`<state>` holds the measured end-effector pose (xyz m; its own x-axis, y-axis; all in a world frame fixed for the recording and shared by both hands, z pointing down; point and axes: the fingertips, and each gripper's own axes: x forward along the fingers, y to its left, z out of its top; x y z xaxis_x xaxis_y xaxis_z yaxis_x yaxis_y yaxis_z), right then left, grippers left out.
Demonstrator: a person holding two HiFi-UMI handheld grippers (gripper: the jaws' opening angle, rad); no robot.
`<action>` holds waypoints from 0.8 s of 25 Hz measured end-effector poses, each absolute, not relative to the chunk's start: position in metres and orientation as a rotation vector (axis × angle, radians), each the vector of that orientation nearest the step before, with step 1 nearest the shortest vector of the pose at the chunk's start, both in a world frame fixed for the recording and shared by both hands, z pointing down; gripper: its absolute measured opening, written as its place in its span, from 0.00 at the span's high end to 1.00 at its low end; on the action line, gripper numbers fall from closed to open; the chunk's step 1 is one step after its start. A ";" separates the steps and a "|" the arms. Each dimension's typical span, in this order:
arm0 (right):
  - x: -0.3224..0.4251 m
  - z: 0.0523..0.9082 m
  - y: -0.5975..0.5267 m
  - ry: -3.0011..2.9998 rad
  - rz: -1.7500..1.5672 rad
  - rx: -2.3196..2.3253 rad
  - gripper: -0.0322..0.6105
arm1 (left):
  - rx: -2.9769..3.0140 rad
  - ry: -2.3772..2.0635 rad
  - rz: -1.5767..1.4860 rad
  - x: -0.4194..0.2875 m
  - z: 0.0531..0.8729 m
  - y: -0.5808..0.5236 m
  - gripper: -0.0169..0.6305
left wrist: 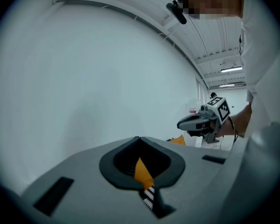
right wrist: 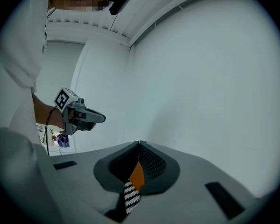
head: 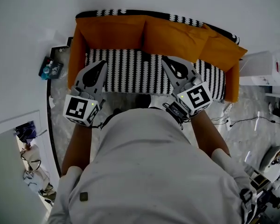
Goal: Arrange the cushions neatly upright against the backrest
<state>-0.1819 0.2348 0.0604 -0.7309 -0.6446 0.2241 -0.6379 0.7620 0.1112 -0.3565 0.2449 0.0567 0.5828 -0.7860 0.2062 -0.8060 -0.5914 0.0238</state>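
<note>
Head camera sits high above the person's chest (head: 154,162), staring steeply down: left gripper (head: 101,64) and right gripper (head: 166,59) close below it, sofa (head: 130,73) just past their fingertips. Each gripper camera rides right behind its own jaws and looks along them, nearly level, at the white wall (left wrist: 84,78) beyond the tips. Each one catches the other gripper off to the side, and both share the sofa with the head view, seen as a thin strip under the fingertips.

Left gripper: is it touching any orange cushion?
Apart. The right gripper view shows the left gripper in free air, only white wall around its shut jaws.
</note>
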 end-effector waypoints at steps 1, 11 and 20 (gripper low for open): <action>-0.185 0.058 0.241 -2.706 -0.042 1.022 0.91 | 2.699 -1.349 0.261 -0.360 0.055 0.250 0.96; -0.244 0.045 0.322 -2.684 -0.044 1.122 0.91 | 2.750 -1.303 0.244 -0.426 0.039 0.320 0.96; -0.295 0.044 0.391 -2.653 -0.054 1.210 0.91 | 2.788 -1.262 0.226 -0.481 0.037 0.380 0.96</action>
